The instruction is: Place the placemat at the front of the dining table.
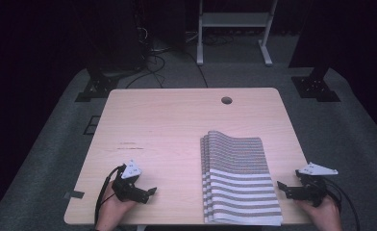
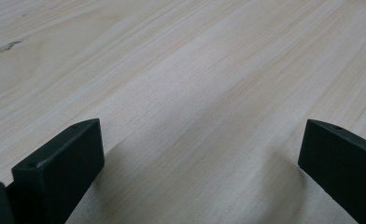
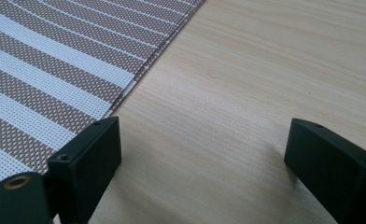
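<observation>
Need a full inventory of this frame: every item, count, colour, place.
Striped woven placemats: a stack, count cannot be told, grey-brown and white stripes, right half of the table near the front edge.
Light wooden table: one, pale wood with a round cable hole near the far edge.
White metal frame: one, on the floor beyond the table.
Black cables: several, on the grey floor behind the table.
Black stand bases: two, at the far left and far right table corners.
Left gripper: one, black, jaws open over bare wood, front left.
Right gripper: one, black, jaws open, just right of the placemats.
Hands: two, at the near edge.
</observation>
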Demonstrator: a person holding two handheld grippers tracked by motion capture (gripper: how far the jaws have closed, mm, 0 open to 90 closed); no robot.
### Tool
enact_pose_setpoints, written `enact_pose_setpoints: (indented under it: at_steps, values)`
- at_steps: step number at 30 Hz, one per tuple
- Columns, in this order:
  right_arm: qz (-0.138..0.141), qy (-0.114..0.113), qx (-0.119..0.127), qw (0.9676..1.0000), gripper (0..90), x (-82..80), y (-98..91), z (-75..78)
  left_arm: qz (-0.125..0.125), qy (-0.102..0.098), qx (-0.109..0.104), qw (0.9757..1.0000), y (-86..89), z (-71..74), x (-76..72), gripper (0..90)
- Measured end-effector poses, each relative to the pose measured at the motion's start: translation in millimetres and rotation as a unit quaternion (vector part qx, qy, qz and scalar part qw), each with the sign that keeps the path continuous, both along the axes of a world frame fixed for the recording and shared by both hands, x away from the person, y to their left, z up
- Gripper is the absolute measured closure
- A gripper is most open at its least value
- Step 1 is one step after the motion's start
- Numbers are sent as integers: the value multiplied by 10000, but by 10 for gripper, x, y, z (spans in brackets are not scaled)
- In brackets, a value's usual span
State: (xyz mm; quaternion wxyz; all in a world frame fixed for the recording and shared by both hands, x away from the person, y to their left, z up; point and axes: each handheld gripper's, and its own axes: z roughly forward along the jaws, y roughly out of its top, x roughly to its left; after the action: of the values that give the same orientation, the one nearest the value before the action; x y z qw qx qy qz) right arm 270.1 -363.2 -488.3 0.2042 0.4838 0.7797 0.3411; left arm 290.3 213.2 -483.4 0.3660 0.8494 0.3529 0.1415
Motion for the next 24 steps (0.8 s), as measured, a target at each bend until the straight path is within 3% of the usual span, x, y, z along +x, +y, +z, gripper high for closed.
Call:
enact_pose_setpoints:
  at_steps: [6, 24]
  values:
    - [0, 0, 0, 10000, 96, 0, 0, 0, -20, -8, 49, 10000, -47, 21, 7, 0]
    - [1, 1, -3, 10000, 95, 0, 0, 0, -114, -102, -247, 9996, -169, 228, 83, 0]
